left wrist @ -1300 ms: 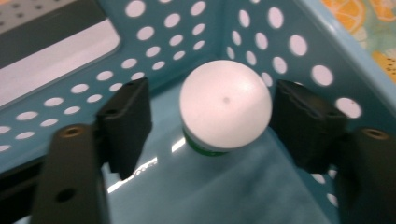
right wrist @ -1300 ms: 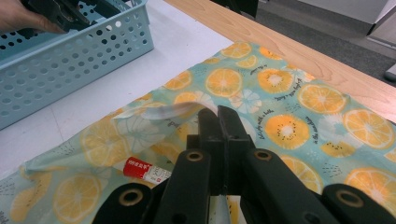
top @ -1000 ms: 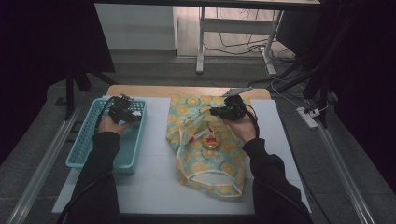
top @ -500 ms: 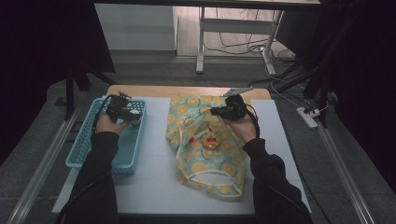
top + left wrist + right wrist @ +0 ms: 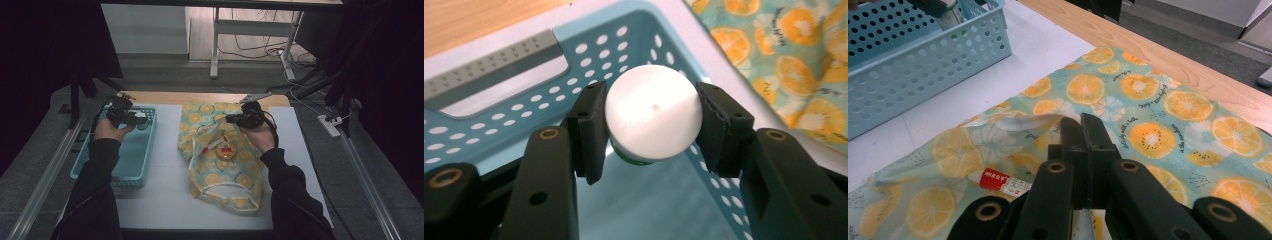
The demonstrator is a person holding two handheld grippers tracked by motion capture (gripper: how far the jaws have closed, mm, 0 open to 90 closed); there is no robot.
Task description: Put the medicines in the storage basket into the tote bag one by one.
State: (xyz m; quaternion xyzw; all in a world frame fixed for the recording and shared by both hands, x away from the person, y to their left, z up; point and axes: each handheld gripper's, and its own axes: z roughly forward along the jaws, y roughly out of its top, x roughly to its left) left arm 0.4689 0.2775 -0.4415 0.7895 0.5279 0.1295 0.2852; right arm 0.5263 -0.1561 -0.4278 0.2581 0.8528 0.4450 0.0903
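Left gripper point(image 5: 651, 125) clamps a white-capped bottle point(image 5: 653, 119) above the blue basket point(image 5: 634, 35). Rightward, the right gripper point(image 5: 1083, 131) pinches the citrus-print bag's point(image 5: 1148, 125) rim, holding its mouth open.

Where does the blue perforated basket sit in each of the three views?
High view: blue basket at left, on the white table beside the bag.
Left gripper view: its holed wall lies behind and under the left claw.
Right gripper view: upper left corner.
Shared landmark: the orange-slice print bag.

A lab recording bay: black curtains point(image 5: 45, 60) around a white-topped table point(image 5: 165, 200), loose floor cables point(image 5: 260, 47), a white power strip point(image 5: 330, 126).
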